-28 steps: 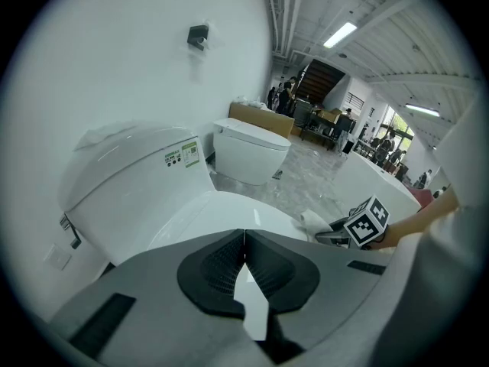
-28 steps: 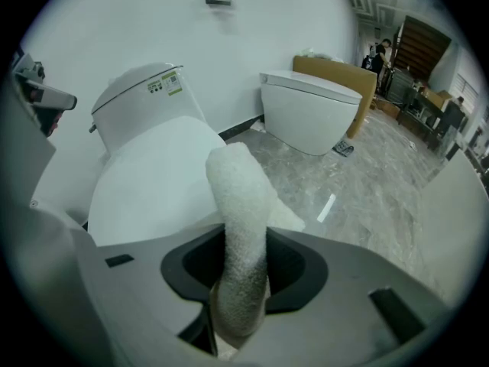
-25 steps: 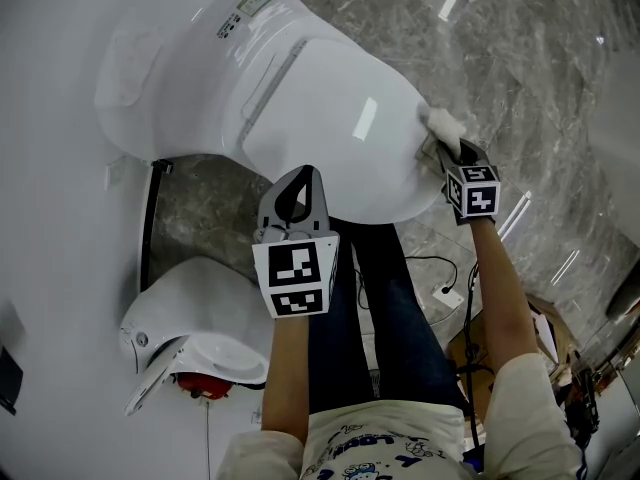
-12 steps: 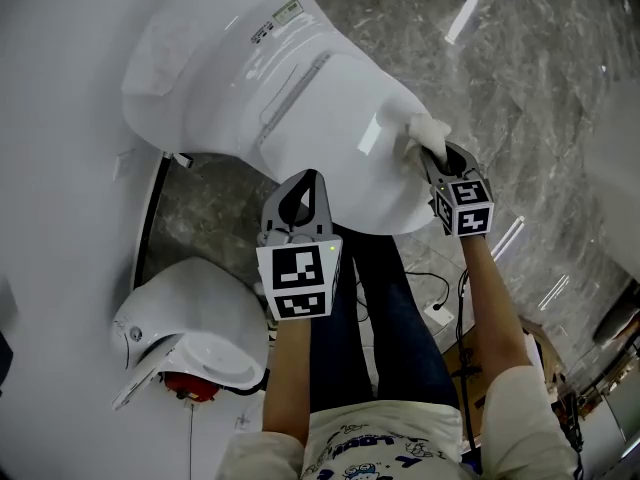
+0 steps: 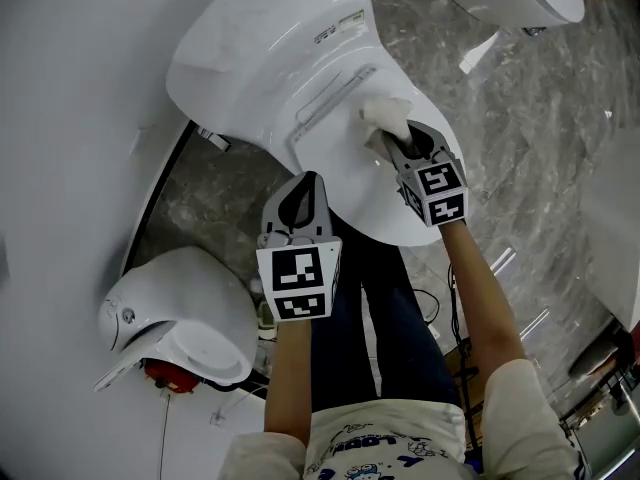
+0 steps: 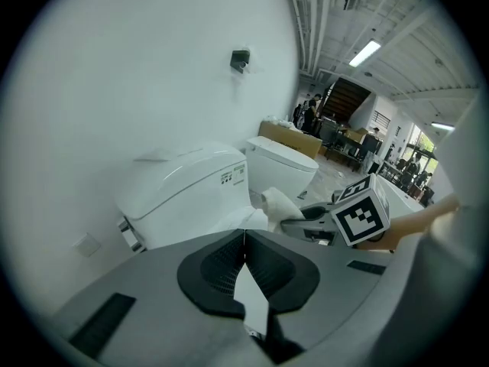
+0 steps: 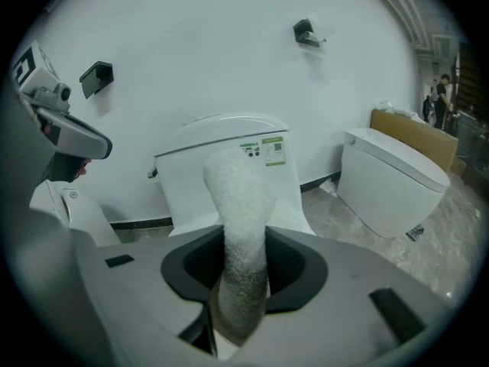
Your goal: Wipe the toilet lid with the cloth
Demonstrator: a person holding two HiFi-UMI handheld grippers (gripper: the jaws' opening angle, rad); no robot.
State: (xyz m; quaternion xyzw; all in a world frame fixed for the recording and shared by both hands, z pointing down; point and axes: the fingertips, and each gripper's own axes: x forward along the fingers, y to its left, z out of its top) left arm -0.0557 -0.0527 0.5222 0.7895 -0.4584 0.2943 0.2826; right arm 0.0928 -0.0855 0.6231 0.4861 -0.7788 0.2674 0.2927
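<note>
Our right gripper (image 5: 393, 140), clamped on the cloth (image 5: 386, 114), held it on the lid (image 5: 340, 173). Our left gripper (image 5: 303, 184), fully closed and empty, hovered beside the lid's front.

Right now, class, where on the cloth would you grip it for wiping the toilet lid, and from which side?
Grip the cloth by its bunched near end, coming from the toilet's front, as the right claw does now. That leaves its long soft end projecting forward to reach the toilet lid.
</note>
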